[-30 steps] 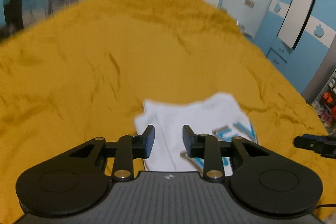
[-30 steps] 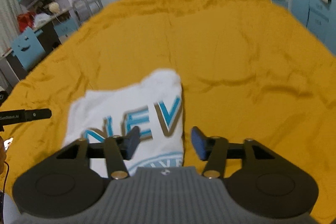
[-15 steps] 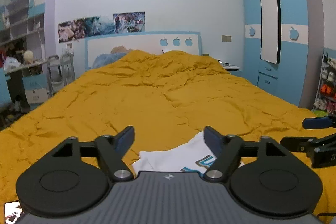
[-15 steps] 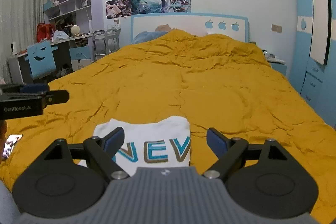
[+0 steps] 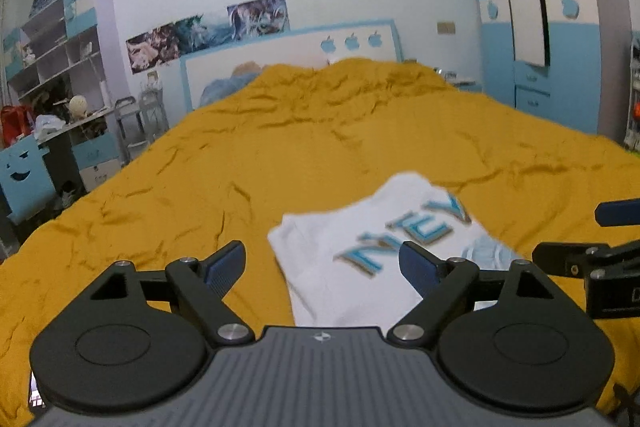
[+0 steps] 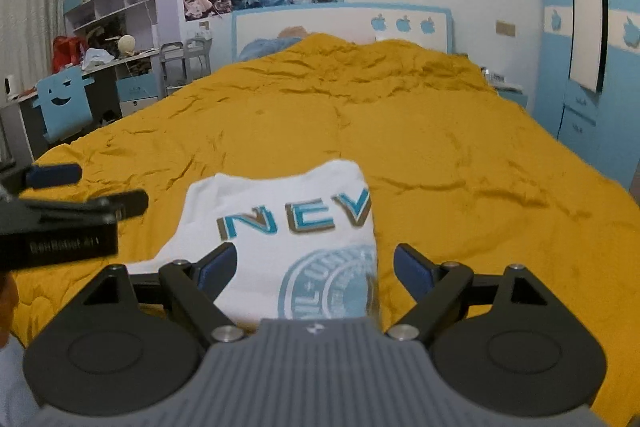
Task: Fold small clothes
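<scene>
So the white T-shirt (image 6: pixel 280 223) is already down to a compact rectangle, lying flat on the near end of the bed's mustard-yellow duvet (image 6: pixel 440 147), blue "NEV" lettering facing up and a round blue stamp print on the part closest to the camera. Neither tool has hold of it. The left gripper (image 5: pixel 322 265) has its jaws spreading out to their widest with nothing pinched, only the shirt's left edge showing on the bed beyond the gap. The right gripper (image 6: pixel 314 269) is the same story, jaws wide and empty, with the shirt's right folded edge running between them in view but lower down on the duvet, not touching the pads as far as I can tell. Each one peeks into the other's camera from the side, so they're flanking the shirt, left and right, which makes sense if you've just let go of both sides of a fold. My read is this piece is pretty much done; edges look squared, maybe a slight skew. The rest of the duvet toward the headboard (image 6: pixel 340 27) is bare, with no other clothes in sight from here.
</scene>
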A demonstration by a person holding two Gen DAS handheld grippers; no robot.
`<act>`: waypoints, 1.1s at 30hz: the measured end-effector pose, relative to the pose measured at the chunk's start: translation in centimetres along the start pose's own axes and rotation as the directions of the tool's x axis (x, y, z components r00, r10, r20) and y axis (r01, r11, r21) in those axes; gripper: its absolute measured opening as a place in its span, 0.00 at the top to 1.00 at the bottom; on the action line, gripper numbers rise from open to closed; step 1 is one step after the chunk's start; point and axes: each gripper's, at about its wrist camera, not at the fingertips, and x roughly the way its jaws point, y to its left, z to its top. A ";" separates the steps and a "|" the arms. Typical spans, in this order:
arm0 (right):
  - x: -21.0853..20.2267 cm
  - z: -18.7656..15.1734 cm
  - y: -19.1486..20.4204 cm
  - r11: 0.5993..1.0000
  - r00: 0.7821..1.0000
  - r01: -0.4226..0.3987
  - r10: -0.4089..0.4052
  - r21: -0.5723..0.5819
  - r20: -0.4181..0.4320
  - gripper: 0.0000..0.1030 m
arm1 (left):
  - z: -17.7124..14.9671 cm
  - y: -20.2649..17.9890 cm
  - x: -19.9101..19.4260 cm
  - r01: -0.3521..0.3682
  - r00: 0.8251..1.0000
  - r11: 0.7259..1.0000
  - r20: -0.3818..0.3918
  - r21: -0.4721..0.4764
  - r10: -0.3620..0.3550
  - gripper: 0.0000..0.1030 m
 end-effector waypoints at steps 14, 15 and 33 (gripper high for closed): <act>-0.1 -3.6 1.3 0.999 0.994 0.002 -0.006 -0.040 -0.106 0.21 | -3.5 -0.2 -0.4 -0.021 0.983 0.994 -0.185 -0.105 0.001 0.02; -0.2 -3.7 1.3 0.999 0.994 0.000 -0.004 -0.039 -0.106 0.21 | -3.7 -0.2 -0.6 -0.022 0.982 0.994 -0.188 -0.108 0.001 0.02; -0.8 -3.6 0.7 1.000 0.996 0.006 -0.007 -0.013 -0.089 0.21 | -3.3 -0.3 -1.6 -0.023 0.984 0.994 -0.179 -0.104 0.004 0.02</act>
